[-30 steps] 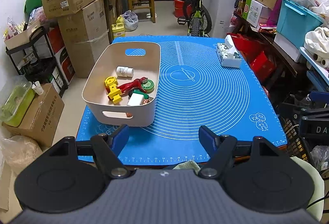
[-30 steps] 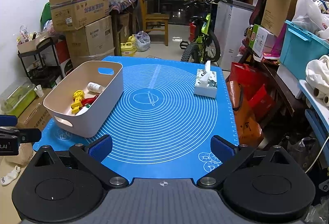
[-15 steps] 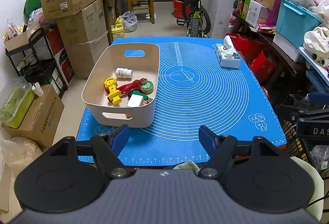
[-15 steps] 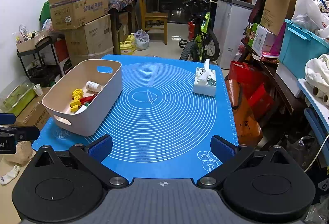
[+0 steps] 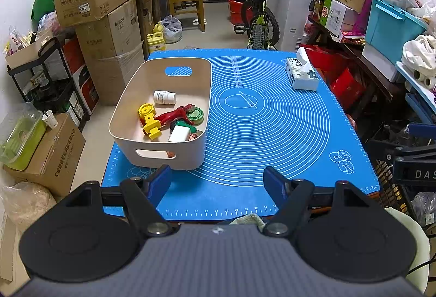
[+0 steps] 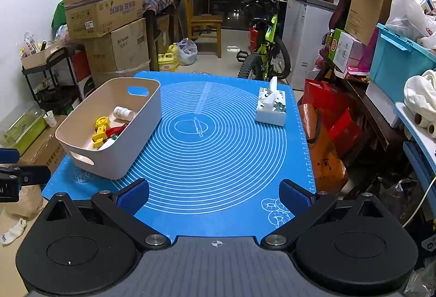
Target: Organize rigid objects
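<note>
Two grippers here, both tilted down toward the near edge of the table and both holding nothing. The left gripper has its blue pads spread wide with only bare mat showing between them; its left pad sits just in front of the near wall of the beige bin. The right gripper is spread wide too, hovering over the near right part of the blue mat, well apart from everything on it.

Moving outward: the bin sits on the left side of the mat, long side running away from the cameras, handle cutouts at both ends. All the rigid stuff is inside it. There's a white pill bottle lying on its side toward the far end, a yellow toy, a red piece touching a green round lid, and a white block near the front wall.

A tissue box stands at the far right of the mat. Past the table there's a bicycle and stacked cardboard boxes.
</note>
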`<state>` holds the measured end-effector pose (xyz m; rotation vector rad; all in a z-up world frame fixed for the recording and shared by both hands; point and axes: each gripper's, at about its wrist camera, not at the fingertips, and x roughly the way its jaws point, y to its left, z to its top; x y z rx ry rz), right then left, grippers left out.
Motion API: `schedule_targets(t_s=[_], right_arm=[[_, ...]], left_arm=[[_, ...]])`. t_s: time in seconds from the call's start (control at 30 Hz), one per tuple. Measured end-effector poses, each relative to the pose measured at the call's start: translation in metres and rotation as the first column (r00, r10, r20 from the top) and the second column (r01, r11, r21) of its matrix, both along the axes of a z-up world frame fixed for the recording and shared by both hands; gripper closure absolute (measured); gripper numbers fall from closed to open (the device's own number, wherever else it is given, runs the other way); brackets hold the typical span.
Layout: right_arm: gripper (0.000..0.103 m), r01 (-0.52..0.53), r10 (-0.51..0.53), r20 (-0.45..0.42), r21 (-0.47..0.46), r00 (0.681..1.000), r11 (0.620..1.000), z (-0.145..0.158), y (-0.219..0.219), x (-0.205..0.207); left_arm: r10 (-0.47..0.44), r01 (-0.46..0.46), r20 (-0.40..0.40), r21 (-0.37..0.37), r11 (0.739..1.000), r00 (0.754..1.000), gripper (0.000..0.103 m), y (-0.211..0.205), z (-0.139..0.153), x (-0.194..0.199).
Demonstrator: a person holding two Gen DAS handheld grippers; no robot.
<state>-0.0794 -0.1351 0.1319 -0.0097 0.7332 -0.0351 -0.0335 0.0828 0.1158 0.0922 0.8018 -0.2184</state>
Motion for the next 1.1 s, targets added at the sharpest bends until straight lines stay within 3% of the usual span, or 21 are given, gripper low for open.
schedule_targets(t_s=[1.1], right_arm=[[0.002, 0.007, -0.007, -0.017, 0.007, 1.000, 1.000, -0.0013, 0.0012, 0.0000]], left_arm=[[-0.018, 0.018, -0.001, 0.005, 1.000, 1.000, 0.028, 0.0028, 0.0033, 0.0014]])
